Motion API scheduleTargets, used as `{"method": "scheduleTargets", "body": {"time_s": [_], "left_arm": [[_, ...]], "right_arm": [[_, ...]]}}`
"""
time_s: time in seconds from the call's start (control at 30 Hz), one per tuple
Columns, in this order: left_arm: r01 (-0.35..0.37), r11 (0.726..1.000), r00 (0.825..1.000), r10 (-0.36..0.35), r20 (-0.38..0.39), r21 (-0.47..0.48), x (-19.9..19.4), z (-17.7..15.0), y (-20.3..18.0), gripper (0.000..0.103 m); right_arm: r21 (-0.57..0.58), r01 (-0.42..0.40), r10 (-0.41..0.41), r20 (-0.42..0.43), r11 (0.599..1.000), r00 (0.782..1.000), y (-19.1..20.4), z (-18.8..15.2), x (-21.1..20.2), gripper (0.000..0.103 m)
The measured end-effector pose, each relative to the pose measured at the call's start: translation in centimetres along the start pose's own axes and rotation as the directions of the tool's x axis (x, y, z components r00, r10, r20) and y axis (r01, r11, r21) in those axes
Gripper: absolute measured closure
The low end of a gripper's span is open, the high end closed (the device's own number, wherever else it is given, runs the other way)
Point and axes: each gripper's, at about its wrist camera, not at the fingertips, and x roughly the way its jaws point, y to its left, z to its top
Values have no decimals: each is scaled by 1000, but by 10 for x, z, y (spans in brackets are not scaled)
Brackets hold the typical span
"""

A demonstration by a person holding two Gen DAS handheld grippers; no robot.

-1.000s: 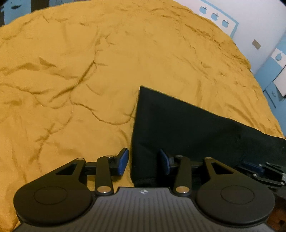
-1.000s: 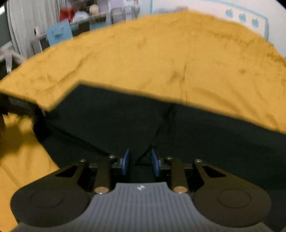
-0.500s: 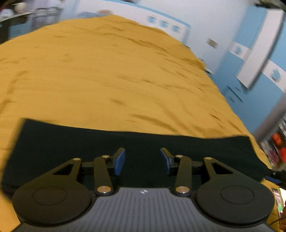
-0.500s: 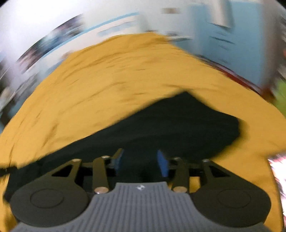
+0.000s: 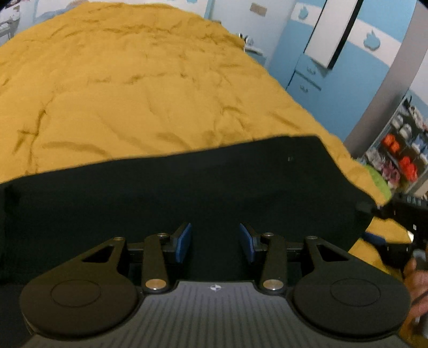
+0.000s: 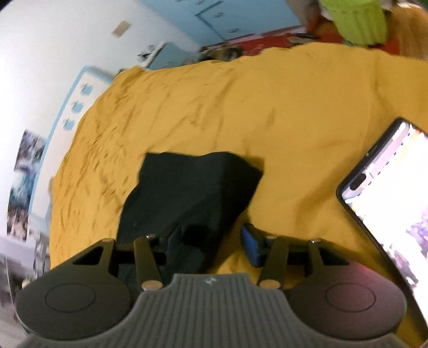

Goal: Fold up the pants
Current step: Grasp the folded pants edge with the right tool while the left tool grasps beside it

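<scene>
The black pants point(image 5: 187, 187) lie folded flat on the mustard bedspread point(image 5: 133, 88), stretching across the left wrist view. My left gripper point(image 5: 215, 242) hovers over their near edge, open and empty. In the right wrist view the pants point(image 6: 187, 190) show as a compact dark fold. My right gripper point(image 6: 211, 245) is open at their near right corner, its left finger over the cloth and its right finger over the bedspread point(image 6: 267, 107). The right gripper also shows at the right edge of the left wrist view point(image 5: 396, 233).
A lit phone point(image 6: 388, 203) lies on the bed right of my right gripper. Blue cabinets point(image 5: 334, 67) and a cluttered shelf point(image 5: 401, 150) stand beyond the bed's right edge. A green object point(image 6: 355, 18) sits past the bed's far side.
Both grippers have swung round to new angles on the pants. My right gripper, nearly shut a second ago, is now open and at the pants' corner. The left stays open.
</scene>
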Motion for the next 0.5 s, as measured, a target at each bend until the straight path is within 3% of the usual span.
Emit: {"method": "scheduleTargets", "body": {"time_s": [0.13,0.2,0.27,0.33,0.5], "left_arm": [[-14,1000,1000,14,-25,5,15,-8,-4,54],[-16,1000,1000,16,-21,5,16,-10,-2,54],[-9,1000,1000,9,-18,-5,15,-11,0,54],[0,1000,1000,0,-18,-13,14,-12,2,54],[-12,1000,1000,12,-25,3,13,-9,-2,54]], "right_arm": [[25,5,-7,48,1000,999,-3,2,13,57],[17,-29,28,52,999,998,-2,1,19,56],[-2,-69,69,45,998,997,-2,3,21,78],[-11,-92,93,48,996,995,-3,5,20,86],[-80,-105,111,70,991,991,9,5,14,91]]}}
